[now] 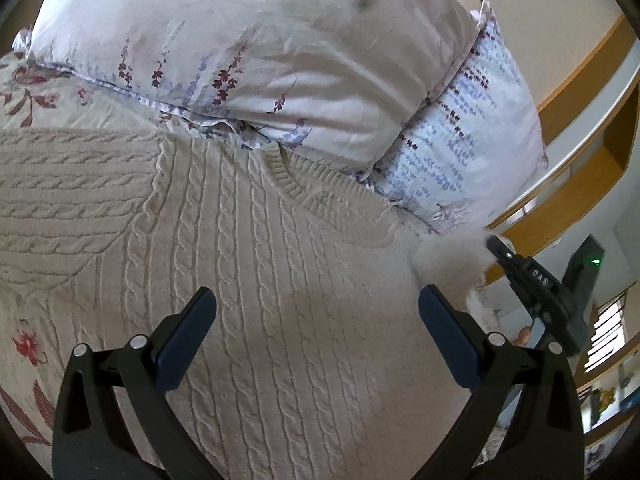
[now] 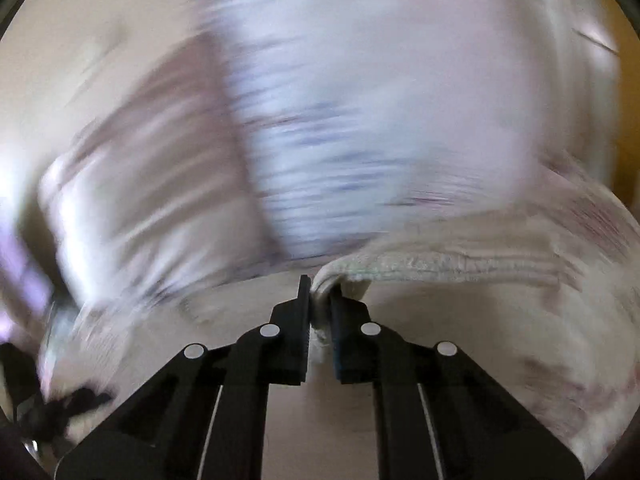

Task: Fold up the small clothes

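- Left wrist view: the left hand-held gripper [image 1: 316,312] hangs with its fingers spread wide and nothing between them, above a cream cable-knit sweater [image 1: 240,260].
- The sweater lies flat on a bed, over a floral bedspread [image 1: 28,344]; its ribbed collar [image 1: 316,184] reaches the foot of two flower-printed pillows [image 1: 280,60].
- At the right edge, the right hand-held gripper [image 1: 494,242] has its tip at a bunched, fuzzy bit of the sweater near the shoulder. A wooden headboard or shelf [image 1: 580,168] runs behind it.
- Right wrist view: heavily blurred. The right hand-held gripper [image 2: 320,300] has its fingers pressed together, pinching a thick cream edge of the sweater [image 2: 400,266], which trails off to the right.
- Behind it, the pillows [image 2: 360,120] show only as pale smears.
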`<control>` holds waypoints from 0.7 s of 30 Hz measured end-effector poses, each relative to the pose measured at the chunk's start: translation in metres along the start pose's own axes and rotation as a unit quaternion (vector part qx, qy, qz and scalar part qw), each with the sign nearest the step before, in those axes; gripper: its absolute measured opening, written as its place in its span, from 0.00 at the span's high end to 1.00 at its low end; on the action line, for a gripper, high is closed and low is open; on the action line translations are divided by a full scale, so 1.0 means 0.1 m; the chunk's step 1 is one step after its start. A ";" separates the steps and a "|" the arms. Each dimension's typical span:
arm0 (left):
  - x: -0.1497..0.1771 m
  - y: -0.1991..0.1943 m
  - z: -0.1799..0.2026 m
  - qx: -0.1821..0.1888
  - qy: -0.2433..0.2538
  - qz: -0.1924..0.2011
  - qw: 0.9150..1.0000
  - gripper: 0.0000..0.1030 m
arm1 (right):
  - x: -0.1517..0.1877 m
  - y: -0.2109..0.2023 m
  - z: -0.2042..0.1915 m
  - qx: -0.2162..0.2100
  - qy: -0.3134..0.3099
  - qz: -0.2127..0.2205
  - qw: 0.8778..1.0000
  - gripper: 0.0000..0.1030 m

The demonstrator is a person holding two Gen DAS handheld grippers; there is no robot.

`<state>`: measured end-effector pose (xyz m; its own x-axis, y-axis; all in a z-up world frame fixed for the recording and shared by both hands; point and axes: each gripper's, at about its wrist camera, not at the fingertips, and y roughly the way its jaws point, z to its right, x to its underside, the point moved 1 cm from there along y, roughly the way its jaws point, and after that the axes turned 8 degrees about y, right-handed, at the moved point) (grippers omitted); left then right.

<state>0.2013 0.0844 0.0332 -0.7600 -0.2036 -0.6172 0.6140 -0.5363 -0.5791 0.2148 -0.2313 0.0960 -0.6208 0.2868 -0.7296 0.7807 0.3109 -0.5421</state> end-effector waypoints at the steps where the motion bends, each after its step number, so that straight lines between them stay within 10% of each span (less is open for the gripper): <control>1: 0.00 0.00 -0.01 0.006 -0.006 0.000 1.000 0.02 | 0.07 0.09 -0.19 -0.024 -0.026 -0.029 0.999 0.90; 7: 0.04 0.06 -0.05 0.029 -0.035 -0.021 0.999 0.08 | 0.70 0.53 -0.65 -0.089 -0.080 -0.184 0.976 0.60; 14: 0.02 0.22 -0.07 0.048 -0.083 -0.043 0.994 0.18 | 0.59 0.16 0.40 -0.095 0.155 -0.197 0.963 0.58; 21: 0.04 0.47 -0.17 0.036 -0.142 -0.074 0.986 0.49 | 0.63 -0.03 1.31 -0.042 0.326 -0.151 0.932 0.59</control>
<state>0.2307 0.0720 -0.0058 -0.8759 -0.3334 -0.3487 0.4821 -0.6322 -0.6065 0.1831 -0.3330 -0.0032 -0.7441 0.6562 -0.1256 0.5718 0.5283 -0.6277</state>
